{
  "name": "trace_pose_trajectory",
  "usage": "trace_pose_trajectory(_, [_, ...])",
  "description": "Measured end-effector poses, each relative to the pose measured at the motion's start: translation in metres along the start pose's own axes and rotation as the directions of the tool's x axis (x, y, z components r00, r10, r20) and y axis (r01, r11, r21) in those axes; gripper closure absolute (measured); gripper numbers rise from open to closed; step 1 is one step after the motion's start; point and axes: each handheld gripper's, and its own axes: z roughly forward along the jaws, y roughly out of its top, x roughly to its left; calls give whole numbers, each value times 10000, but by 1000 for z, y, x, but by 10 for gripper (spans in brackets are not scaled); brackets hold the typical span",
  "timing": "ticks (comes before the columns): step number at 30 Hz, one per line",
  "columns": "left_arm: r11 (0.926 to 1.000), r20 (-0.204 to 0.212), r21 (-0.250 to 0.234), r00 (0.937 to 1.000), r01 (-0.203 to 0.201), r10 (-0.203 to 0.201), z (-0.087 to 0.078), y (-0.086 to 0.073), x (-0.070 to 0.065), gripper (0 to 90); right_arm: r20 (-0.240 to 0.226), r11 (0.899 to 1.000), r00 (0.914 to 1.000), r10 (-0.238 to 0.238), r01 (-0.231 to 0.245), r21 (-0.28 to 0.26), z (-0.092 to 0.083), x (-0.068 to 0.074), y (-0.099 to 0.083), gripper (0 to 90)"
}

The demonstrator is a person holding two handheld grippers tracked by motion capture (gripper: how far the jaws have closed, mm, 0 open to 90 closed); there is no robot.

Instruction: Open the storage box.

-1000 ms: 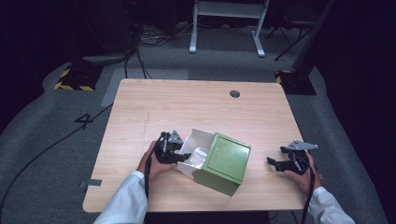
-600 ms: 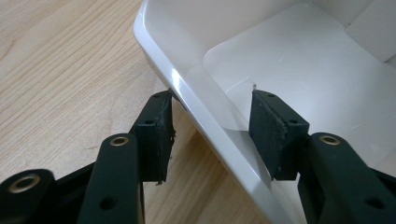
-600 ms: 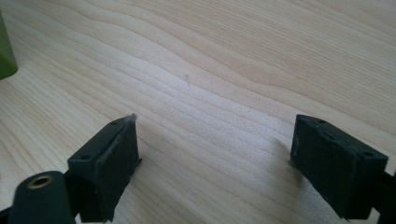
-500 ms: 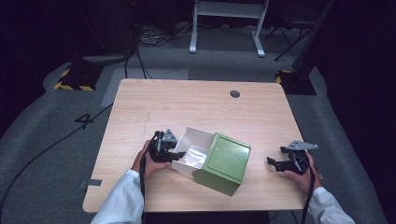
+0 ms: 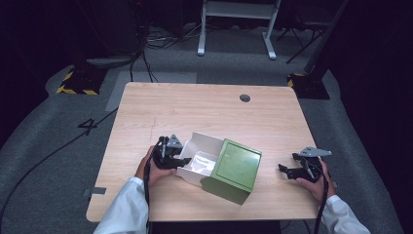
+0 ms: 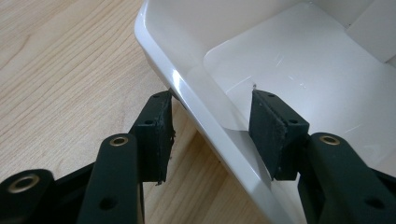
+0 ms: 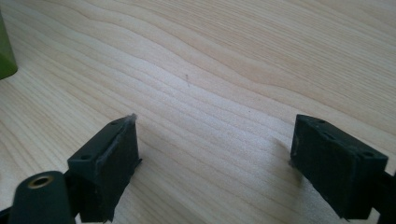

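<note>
A white open box [image 5: 204, 146] lies near the table's front, and a green box [image 5: 234, 168] leans against its right side. My left gripper [image 5: 183, 161] is at the white box's left wall. In the left gripper view the white box [image 6: 299, 65] has its wall running between the jaws of my left gripper [image 6: 210, 128]. One pad is outside over the wood, the other inside over the box floor. The jaws stand apart and do not pinch the wall. My right gripper [image 5: 285, 170] rests open on bare wood right of the green box. Nothing lies between the jaws of my right gripper [image 7: 215, 154].
The wooden table [image 5: 204, 112] has a small round grommet hole [image 5: 245, 98] near its far edge. A corner of the green box [image 7: 5, 56] shows at the left of the right gripper view. A metal stand's legs [image 5: 236, 27] and cables lie on the floor beyond.
My left gripper has shifted slightly to the left, staying at the white box's left wall. The boxes and my right gripper have not moved.
</note>
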Motion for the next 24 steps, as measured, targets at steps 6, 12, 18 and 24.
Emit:
trace_pose_trajectory(6, [9999,-42,-10,9999,118,-118,-1,-2,3,506,-1,10000,10000,10,-10,3,0,0,0,151])
trace_pose_trajectory(12, [9994,-117,-328,9999,113,-117,-4,-2,3,467,2,10000,10000,0,0,0,0,0,0,151])
trace_pose_trajectory(18, [9972,-333,-706,9991,230,-254,-14,-2,5,374,-3,10000,10000,11,-11,3,0,0,0,151])
trace_pose_trajectory(24, [9941,-792,-1071,9966,159,-245,-26,-4,5,323,1,10000,10000,3,-3,-2,0,0,0,151])
